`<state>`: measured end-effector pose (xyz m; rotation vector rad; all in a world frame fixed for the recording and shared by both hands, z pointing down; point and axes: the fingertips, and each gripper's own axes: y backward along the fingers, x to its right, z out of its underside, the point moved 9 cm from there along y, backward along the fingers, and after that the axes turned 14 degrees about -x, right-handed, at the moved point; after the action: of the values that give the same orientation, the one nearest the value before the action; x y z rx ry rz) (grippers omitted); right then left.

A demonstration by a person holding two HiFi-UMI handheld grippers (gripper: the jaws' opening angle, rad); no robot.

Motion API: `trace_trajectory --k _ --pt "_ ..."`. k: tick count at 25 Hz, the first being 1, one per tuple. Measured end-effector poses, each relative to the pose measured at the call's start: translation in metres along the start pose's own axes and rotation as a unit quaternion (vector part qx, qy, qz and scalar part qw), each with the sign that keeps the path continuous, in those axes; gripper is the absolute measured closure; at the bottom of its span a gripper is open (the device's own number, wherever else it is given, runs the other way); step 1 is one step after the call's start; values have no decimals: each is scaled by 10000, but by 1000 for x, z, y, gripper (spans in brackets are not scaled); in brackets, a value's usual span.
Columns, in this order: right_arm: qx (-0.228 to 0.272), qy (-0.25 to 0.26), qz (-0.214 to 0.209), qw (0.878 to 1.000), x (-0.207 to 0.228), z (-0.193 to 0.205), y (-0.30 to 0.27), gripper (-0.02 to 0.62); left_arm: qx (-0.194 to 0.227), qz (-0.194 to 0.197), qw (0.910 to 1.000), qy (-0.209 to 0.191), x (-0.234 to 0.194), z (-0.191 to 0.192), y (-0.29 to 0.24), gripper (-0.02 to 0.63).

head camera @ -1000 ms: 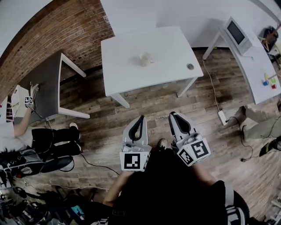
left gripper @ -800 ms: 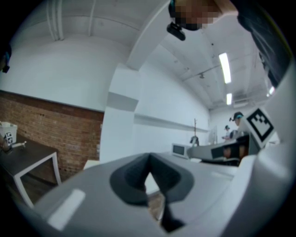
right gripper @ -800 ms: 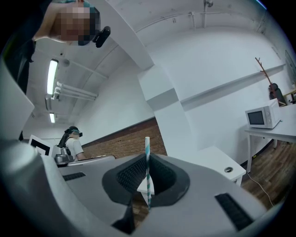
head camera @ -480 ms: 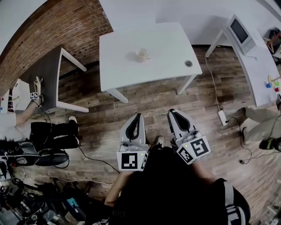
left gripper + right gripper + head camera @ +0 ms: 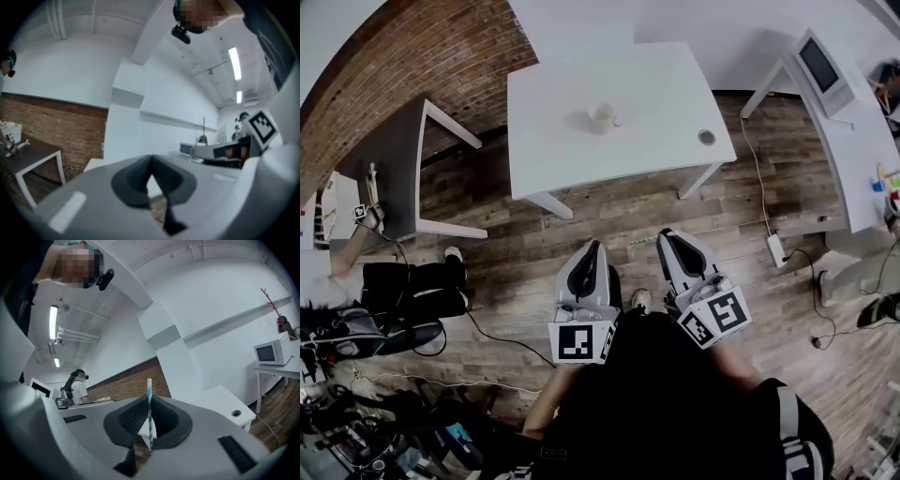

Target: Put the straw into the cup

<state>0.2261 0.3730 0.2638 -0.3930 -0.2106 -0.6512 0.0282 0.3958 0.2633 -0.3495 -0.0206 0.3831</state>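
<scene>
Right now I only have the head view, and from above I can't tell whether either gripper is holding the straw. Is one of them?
Observer: Yes. In the right gripper view, the right gripper has its jaws shut on the straw, which is white with teal stripes.
Operator: How does it sit in the jaws?
Observer: Upright, with its top end poking up above the jaws.
Operator: And the left gripper?
Observer: The left gripper view shows the left gripper with its jaws closed together and nothing between them. The cup shows in neither gripper view, so keep steering by your head view.
</scene>
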Motion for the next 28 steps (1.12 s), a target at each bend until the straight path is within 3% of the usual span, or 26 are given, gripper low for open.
trace_trajectory --k 20,28 --pt "-157 -135 495 9986 30 -51 -135 573 -286 369 9988 128 -117 -33 -112 601" --pt "-249 -231 789 9963 35 -70 -188 572 -239 501 9978 370 -170 -48 -142 601"
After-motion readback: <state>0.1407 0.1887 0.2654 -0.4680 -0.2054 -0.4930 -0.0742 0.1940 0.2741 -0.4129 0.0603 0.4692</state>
